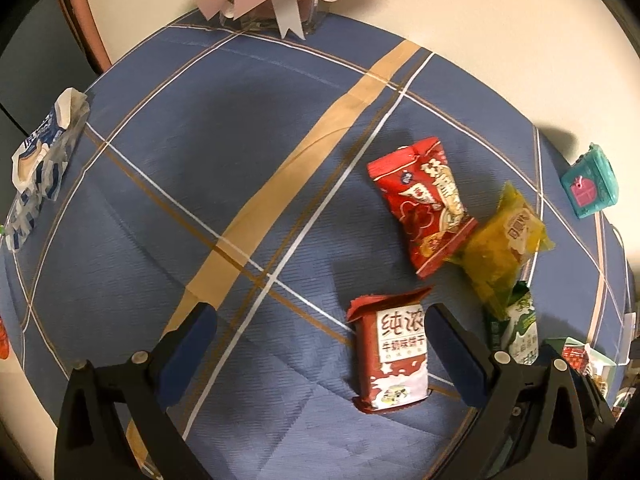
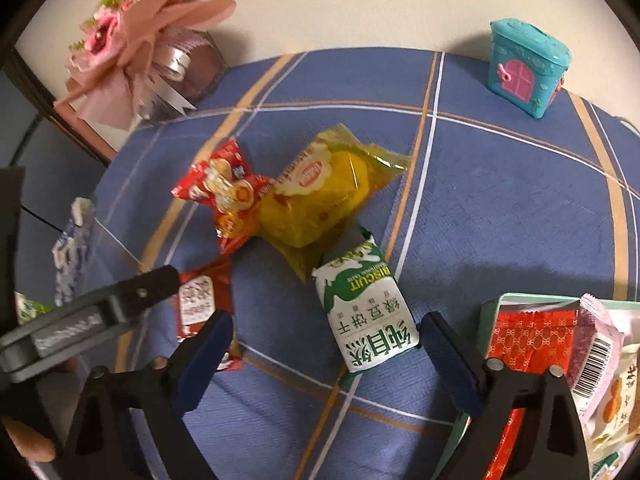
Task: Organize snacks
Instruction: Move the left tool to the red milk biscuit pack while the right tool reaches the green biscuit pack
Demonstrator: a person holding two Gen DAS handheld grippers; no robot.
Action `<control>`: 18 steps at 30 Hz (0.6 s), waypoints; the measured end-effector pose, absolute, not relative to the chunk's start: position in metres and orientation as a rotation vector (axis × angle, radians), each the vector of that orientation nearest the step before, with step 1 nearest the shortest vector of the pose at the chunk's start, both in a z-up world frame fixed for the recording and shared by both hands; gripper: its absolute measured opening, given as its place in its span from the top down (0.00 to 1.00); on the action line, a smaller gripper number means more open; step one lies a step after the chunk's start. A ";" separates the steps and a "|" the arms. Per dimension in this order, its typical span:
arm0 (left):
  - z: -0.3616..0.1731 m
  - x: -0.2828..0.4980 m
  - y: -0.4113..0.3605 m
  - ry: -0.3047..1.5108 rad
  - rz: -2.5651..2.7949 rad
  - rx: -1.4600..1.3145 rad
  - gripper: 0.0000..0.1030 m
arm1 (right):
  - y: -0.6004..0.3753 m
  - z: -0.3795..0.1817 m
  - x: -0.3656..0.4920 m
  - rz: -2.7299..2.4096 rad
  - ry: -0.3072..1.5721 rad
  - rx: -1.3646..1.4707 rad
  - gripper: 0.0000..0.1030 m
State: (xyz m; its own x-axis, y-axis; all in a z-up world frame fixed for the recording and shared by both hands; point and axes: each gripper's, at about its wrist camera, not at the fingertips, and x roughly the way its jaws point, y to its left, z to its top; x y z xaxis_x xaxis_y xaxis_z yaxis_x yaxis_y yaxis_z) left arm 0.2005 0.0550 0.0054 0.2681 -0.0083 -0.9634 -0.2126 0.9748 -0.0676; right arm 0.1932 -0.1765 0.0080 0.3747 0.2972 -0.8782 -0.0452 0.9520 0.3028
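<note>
Blue plaid tablecloth (image 2: pixel 500 208) | tray (image 2: pixel 490 312) cut off | left gripper (image 1: pixel 320 344) spread | right gripper (image 2: pixel 326 344) spread, green biscuit pack (image 2: pixel 364 312) between

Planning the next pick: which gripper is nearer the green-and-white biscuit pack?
Right. The right gripper stands open around the green-and-white biscuit pack, one finger beside its edge. The left gripper sits over the red milk-biscuit pack, alongside.

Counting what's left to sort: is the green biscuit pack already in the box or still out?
Out. The green biscuit pack lies flat on the tablecloth, beside the box.
</note>
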 end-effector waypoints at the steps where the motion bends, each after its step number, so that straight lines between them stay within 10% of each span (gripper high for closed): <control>1: 0.006 0.201 0.053 1.294 0.134 -0.195 0.00 | -0.177 0.009 0.193 0.220 1.165 0.245 0.13; 18: -0.022 0.200 0.018 1.379 0.071 -0.179 0.00 | -0.165 -0.018 0.192 0.100 1.191 0.033 0.33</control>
